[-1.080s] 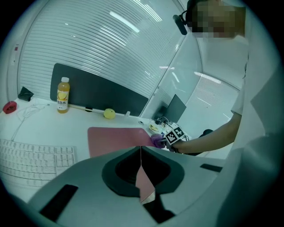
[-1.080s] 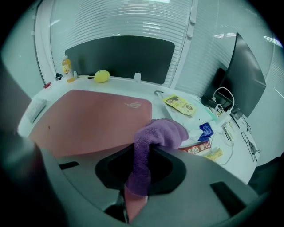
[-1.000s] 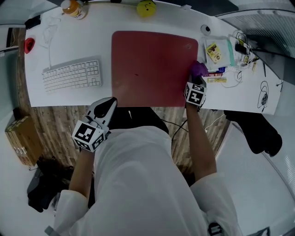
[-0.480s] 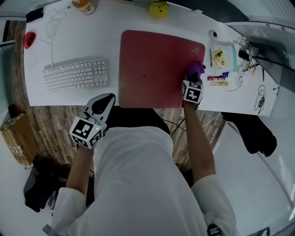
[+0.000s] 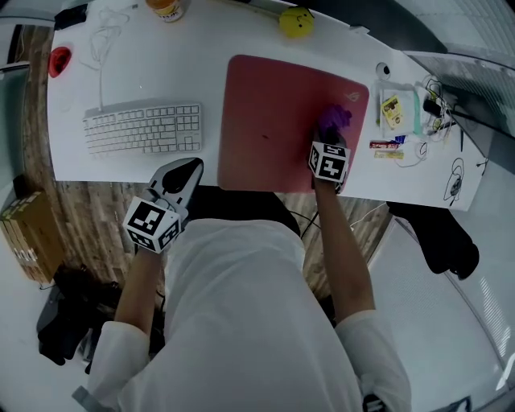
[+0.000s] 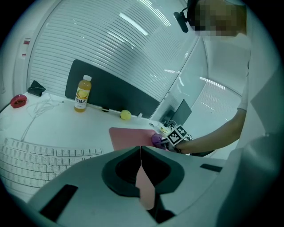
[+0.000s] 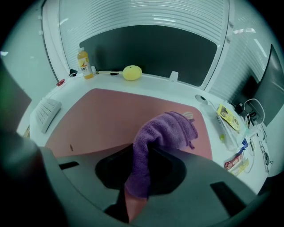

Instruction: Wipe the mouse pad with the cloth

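The purple terry cloth (image 7: 164,133) lies on the red rectangular mouse pad (image 5: 273,121) near its right edge. The right gripper (image 7: 135,188) has its fingers (image 7: 75,186) clenched on the cloth. Bare pad stretches leftwards. The left gripper (image 6: 141,177), fingers pressed together on nothing, hangs at the front edge of the white surface (image 5: 137,80). On the surface are one white keyboard (image 5: 143,127), one orange juice bottle (image 5: 166,8) and one yellow round toy (image 5: 296,22).
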`<action>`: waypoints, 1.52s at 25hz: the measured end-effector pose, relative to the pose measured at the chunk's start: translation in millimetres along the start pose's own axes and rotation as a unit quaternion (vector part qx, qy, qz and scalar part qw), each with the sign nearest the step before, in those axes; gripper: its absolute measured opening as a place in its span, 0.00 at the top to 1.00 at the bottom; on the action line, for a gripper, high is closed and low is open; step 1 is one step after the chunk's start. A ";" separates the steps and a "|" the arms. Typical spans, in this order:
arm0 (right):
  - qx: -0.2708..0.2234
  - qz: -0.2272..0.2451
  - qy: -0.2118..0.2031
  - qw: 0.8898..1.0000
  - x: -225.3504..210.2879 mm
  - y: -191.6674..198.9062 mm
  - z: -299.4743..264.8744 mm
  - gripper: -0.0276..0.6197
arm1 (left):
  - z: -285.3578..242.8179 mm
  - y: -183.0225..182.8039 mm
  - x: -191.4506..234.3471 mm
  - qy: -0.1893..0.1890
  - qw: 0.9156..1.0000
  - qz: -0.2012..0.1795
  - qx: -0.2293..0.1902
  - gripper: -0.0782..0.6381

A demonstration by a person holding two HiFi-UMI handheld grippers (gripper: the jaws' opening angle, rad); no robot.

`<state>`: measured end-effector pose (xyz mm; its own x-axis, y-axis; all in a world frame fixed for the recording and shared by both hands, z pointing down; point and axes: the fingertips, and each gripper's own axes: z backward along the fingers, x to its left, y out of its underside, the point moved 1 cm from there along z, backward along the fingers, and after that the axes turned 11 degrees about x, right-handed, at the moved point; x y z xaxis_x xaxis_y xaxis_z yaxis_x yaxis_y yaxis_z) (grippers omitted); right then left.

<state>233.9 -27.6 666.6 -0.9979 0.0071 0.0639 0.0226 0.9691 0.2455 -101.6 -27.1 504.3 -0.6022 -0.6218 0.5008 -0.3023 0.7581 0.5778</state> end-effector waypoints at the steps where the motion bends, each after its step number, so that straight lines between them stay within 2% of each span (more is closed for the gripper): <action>1: 0.001 0.003 -0.005 1.000 5.2 -2.1 -0.2 0.83 | -0.5 0.1 1.8 0.000 1.000 0.002 -0.001 0.87; 11: 0.004 0.048 -0.056 0.997 76.7 -26.0 -0.5 0.83 | 0.0 -2.1 16.6 0.004 1.000 0.011 -0.008 0.87; 23: 0.000 0.060 -0.092 0.994 137.2 -46.4 -1.0 0.83 | 17.2 -7.4 45.7 -0.013 0.999 0.024 -0.024 0.87; 38: -0.006 0.111 -0.149 0.983 227.6 -71.2 1.4 0.83 | 32.6 4.4 69.4 -0.022 0.998 0.046 -0.028 0.87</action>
<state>5.1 -94.7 662.3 -0.9414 0.2921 -0.1685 0.2412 0.9325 0.2687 -168.8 -60.4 520.6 -0.6577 -0.5398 0.5254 -0.2029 0.7987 0.5665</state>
